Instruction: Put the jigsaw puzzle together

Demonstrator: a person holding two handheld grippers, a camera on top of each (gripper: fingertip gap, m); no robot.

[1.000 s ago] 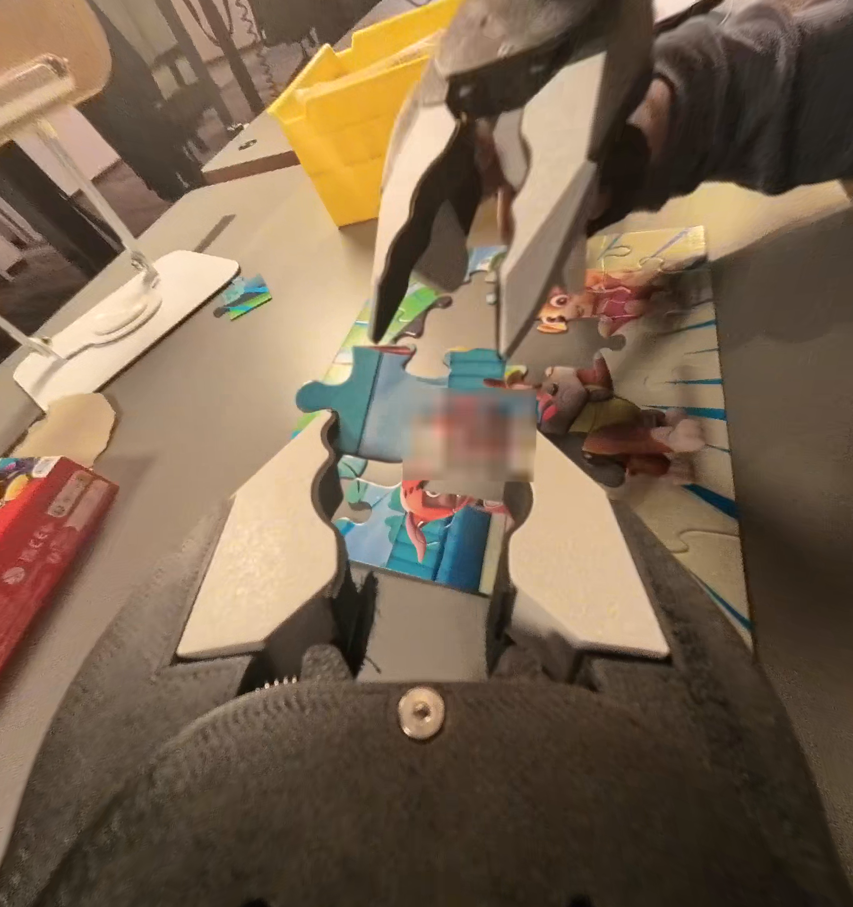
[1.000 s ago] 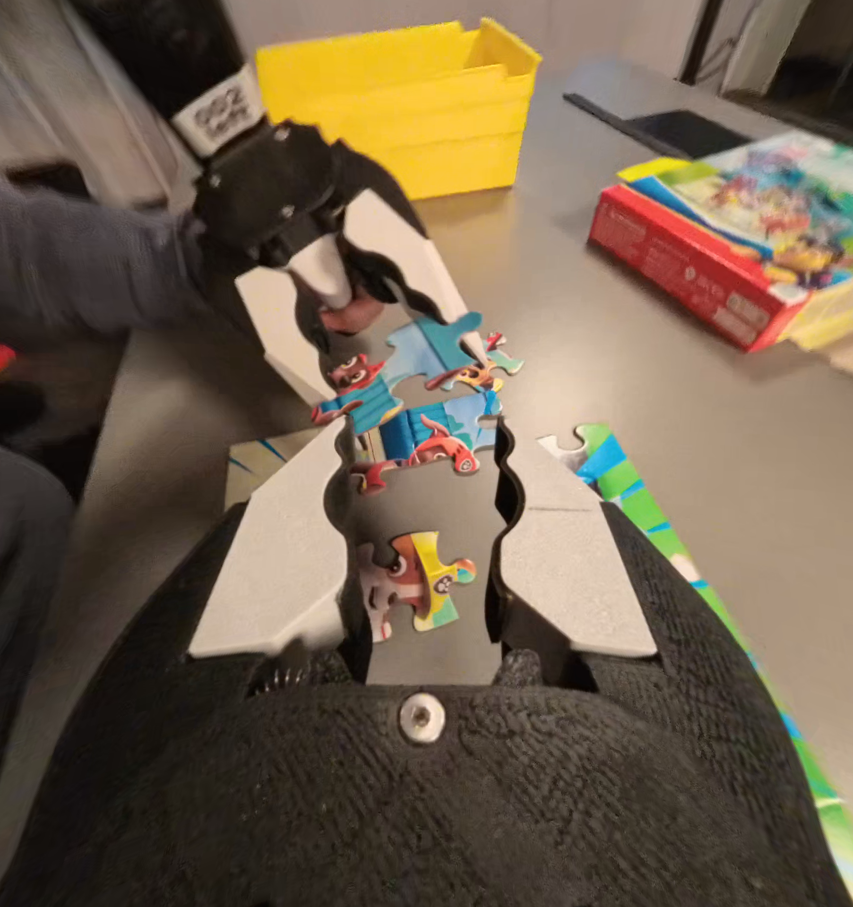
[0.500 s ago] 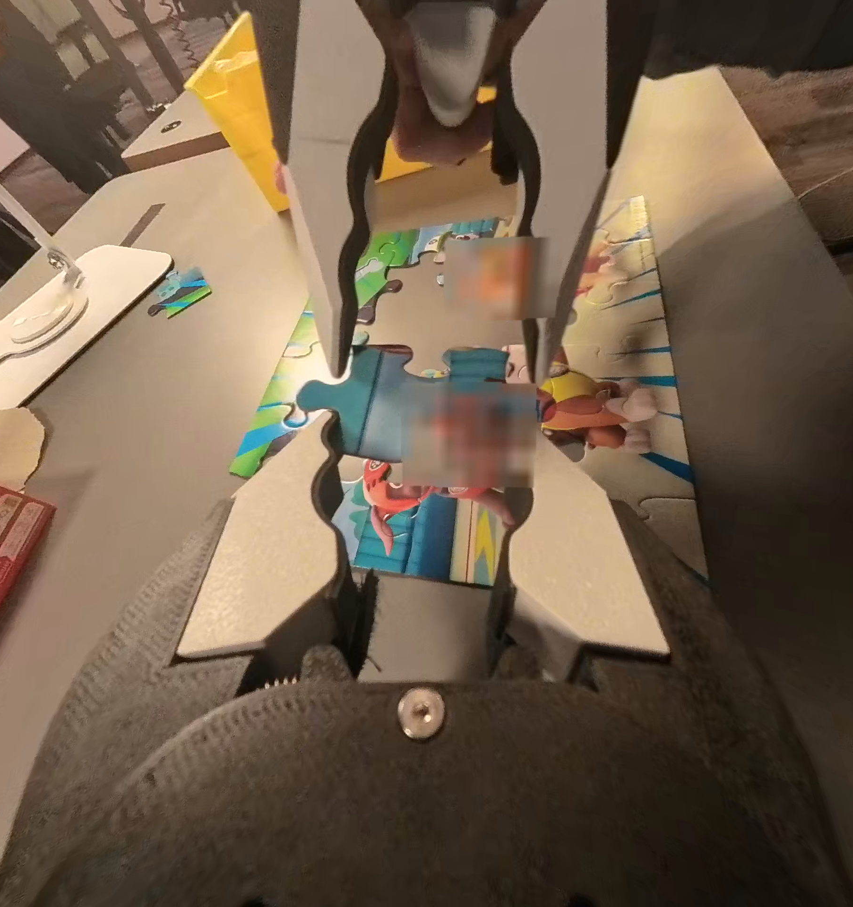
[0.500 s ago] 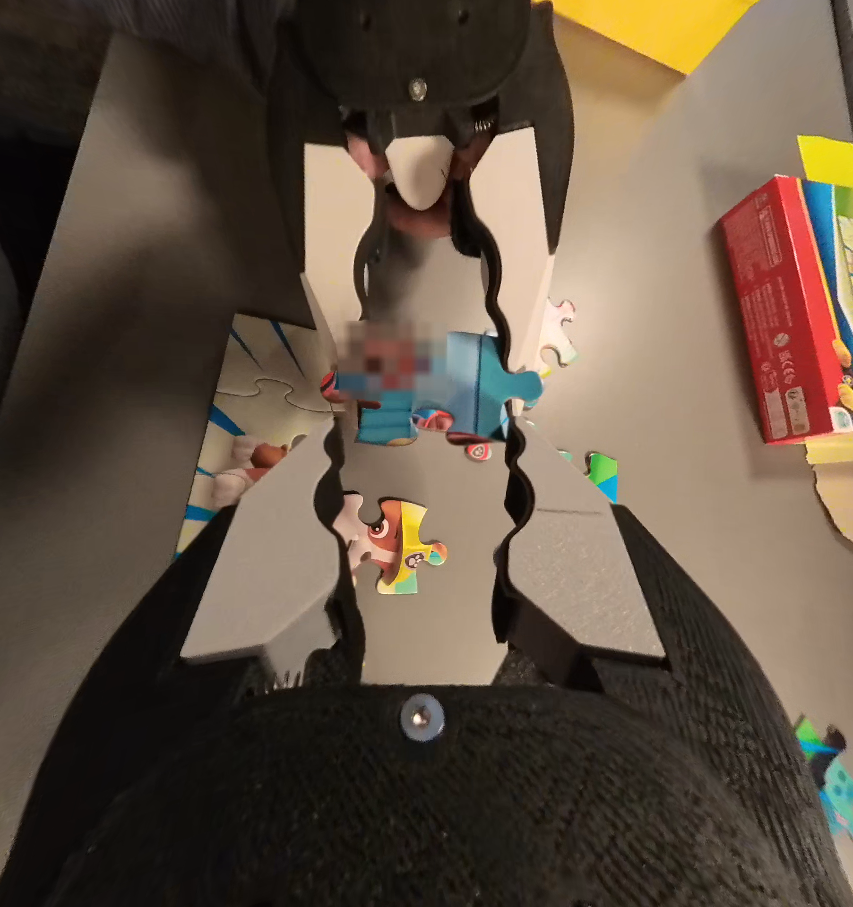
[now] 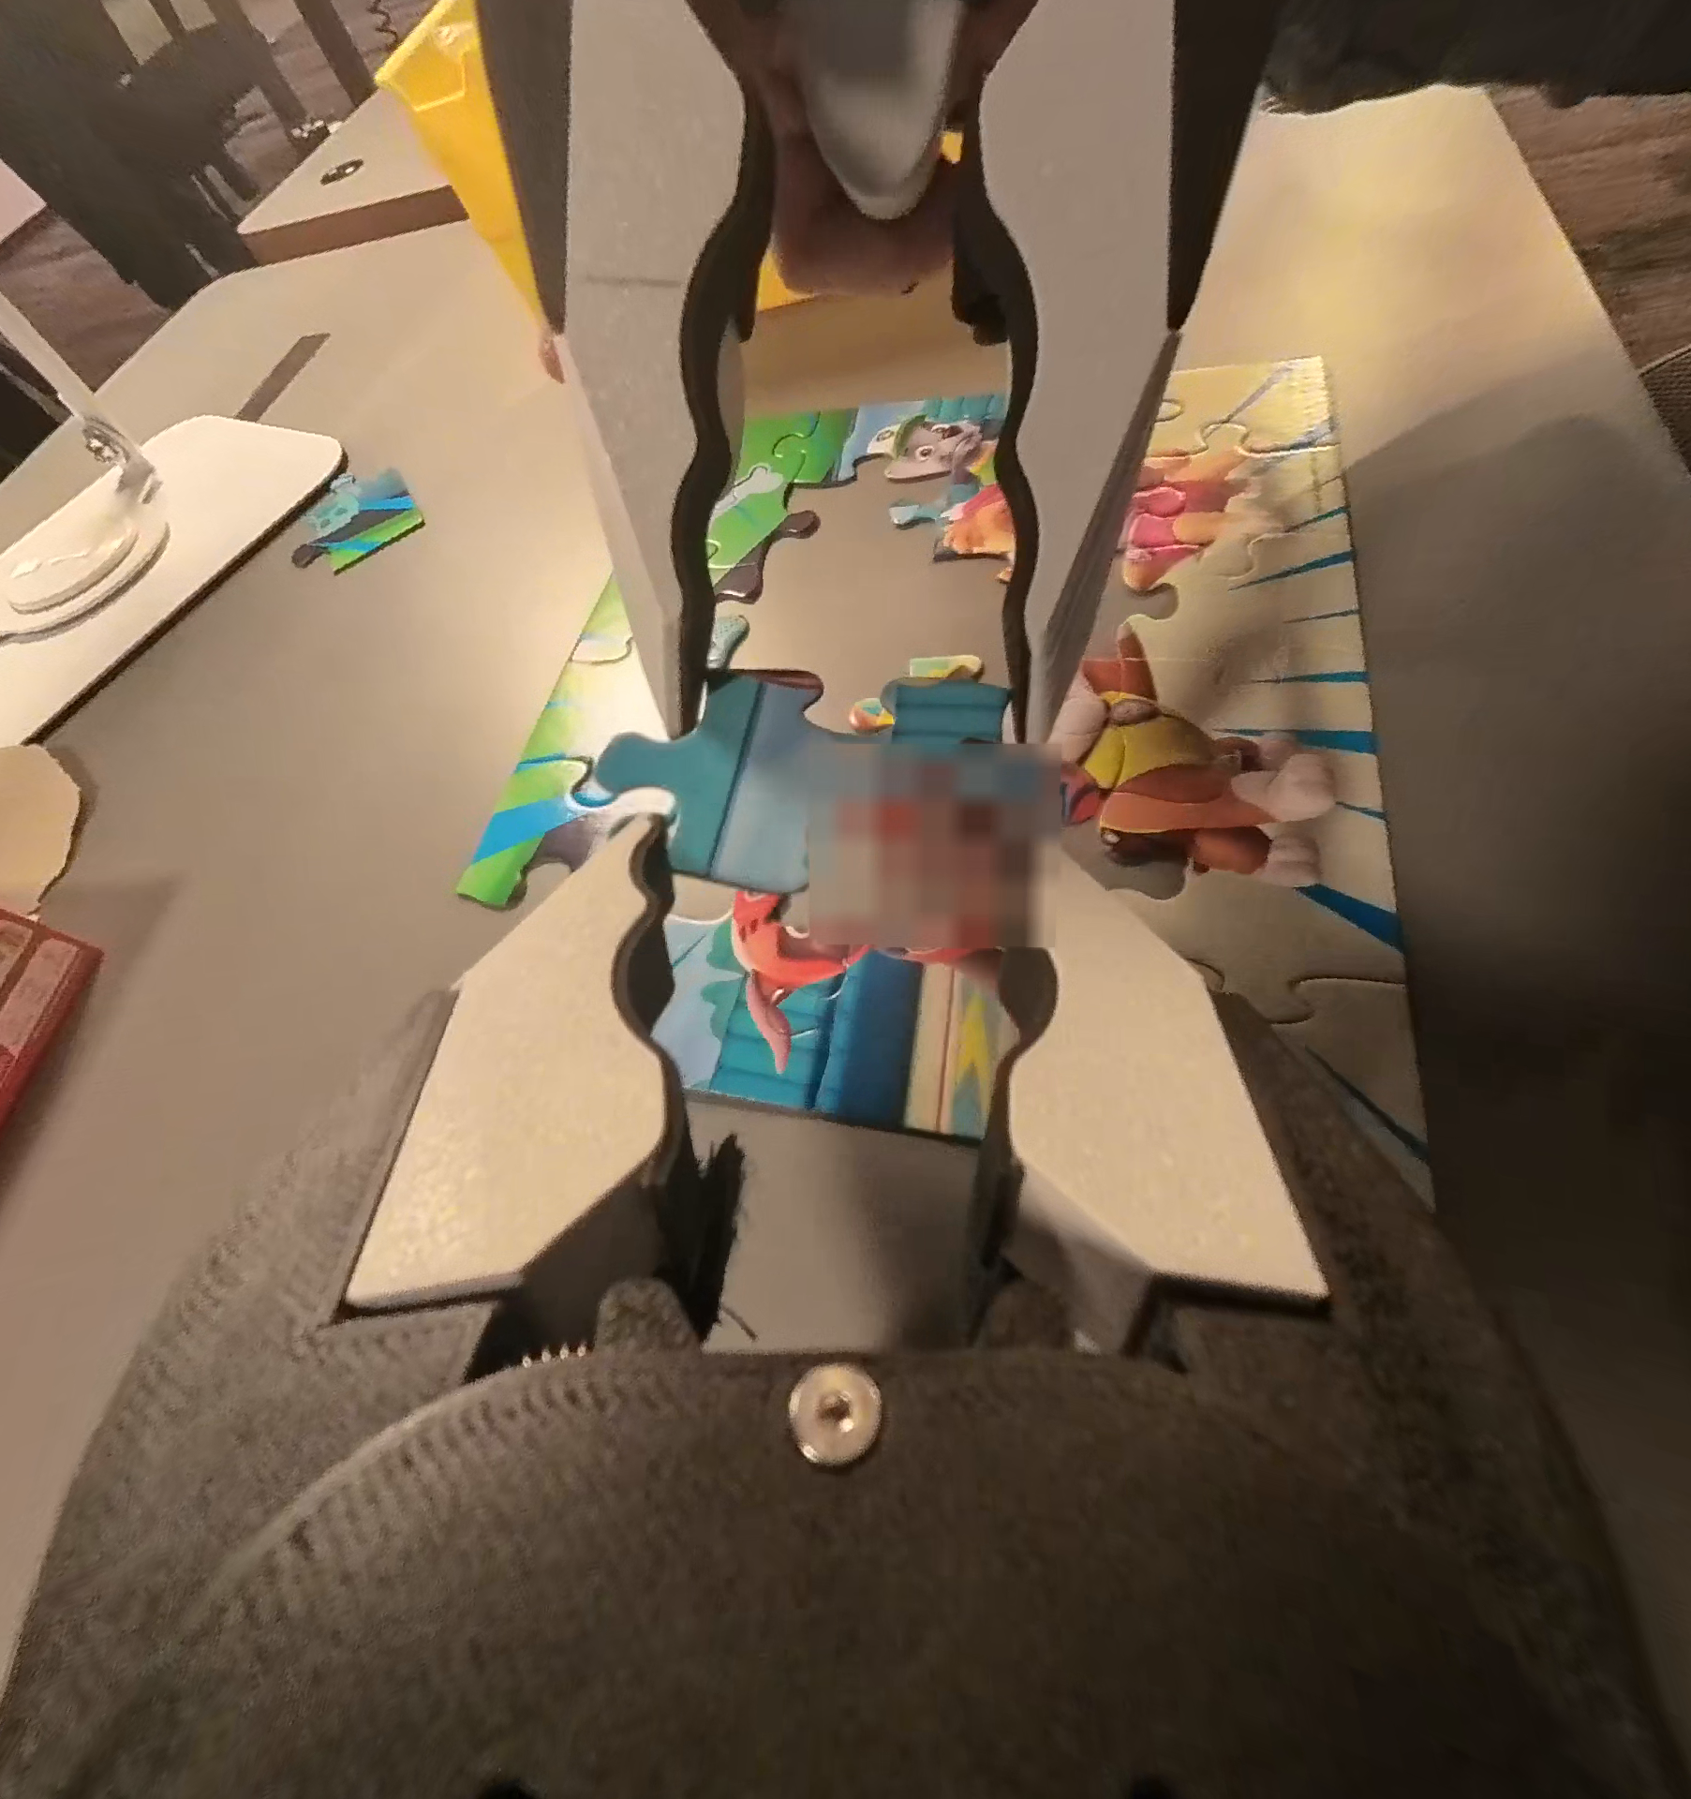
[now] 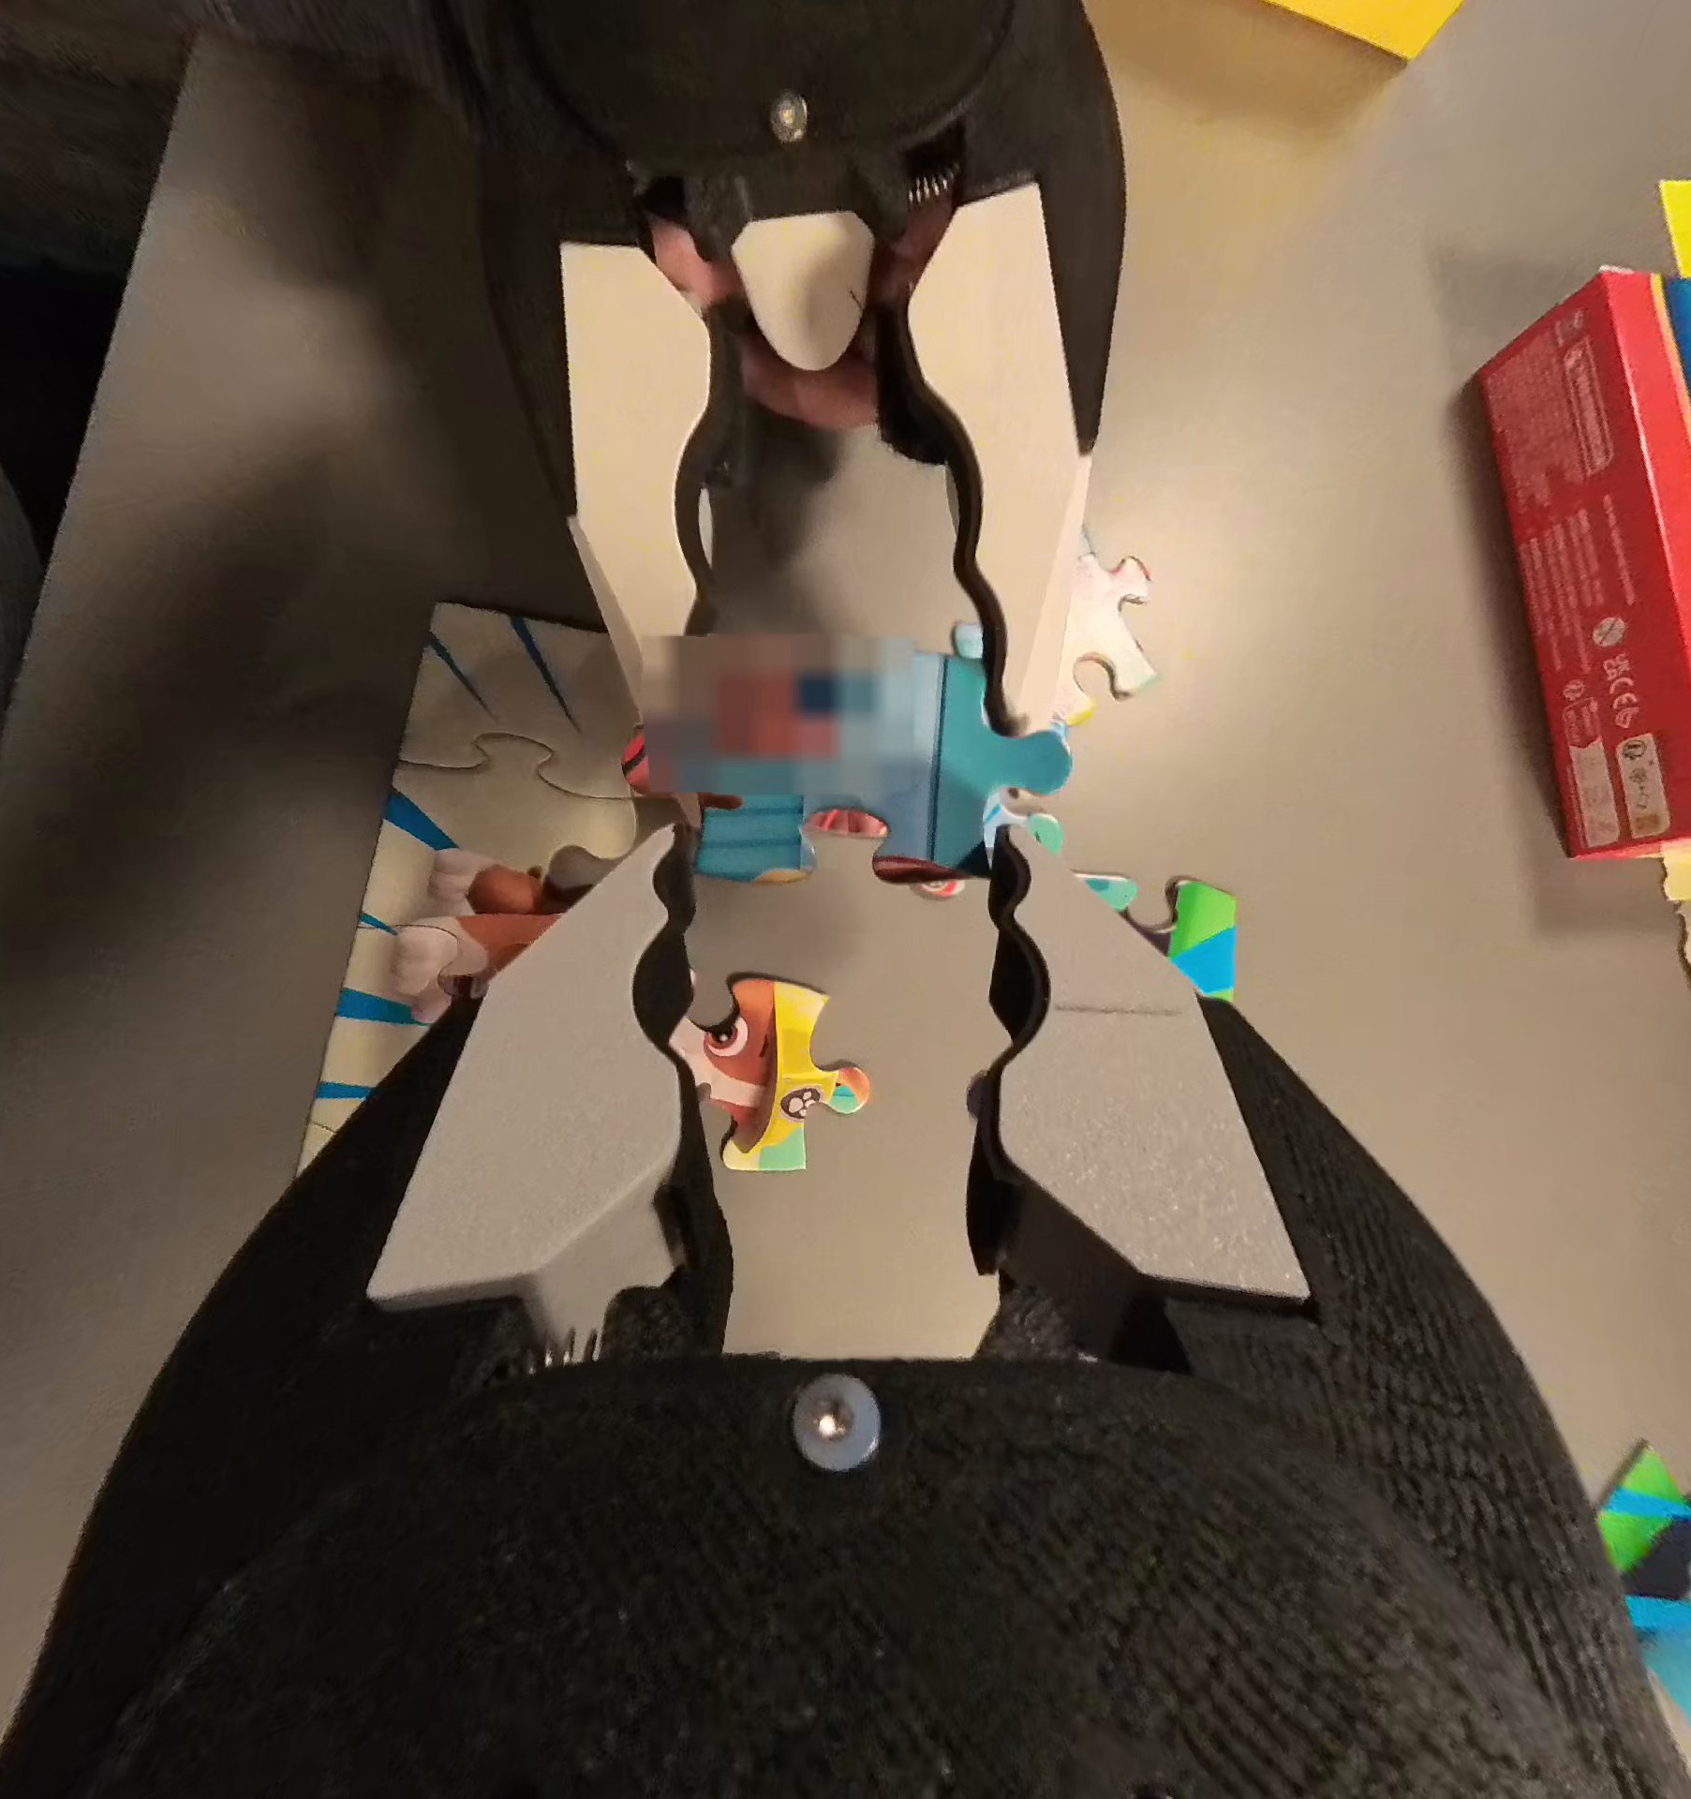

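While the left gripper [image 5: 851, 837] had its jaws clamped across the blue puzzle piece [image 5: 744, 779], holding it level over the partly built puzzle [image 5: 1260, 604] on the counter [image 5: 286, 876], the right gripper [image 6: 836, 842] faced it tip to tip. Its jaws stood apart around the piece's far side, and whether those pads pressed on it could not be told. So thin and flat a piece would likely handle best gripped squarely by opposite edges and kept level; a loose orange-and-yellow piece [image 6: 773, 1071] lay beneath the right jaws.
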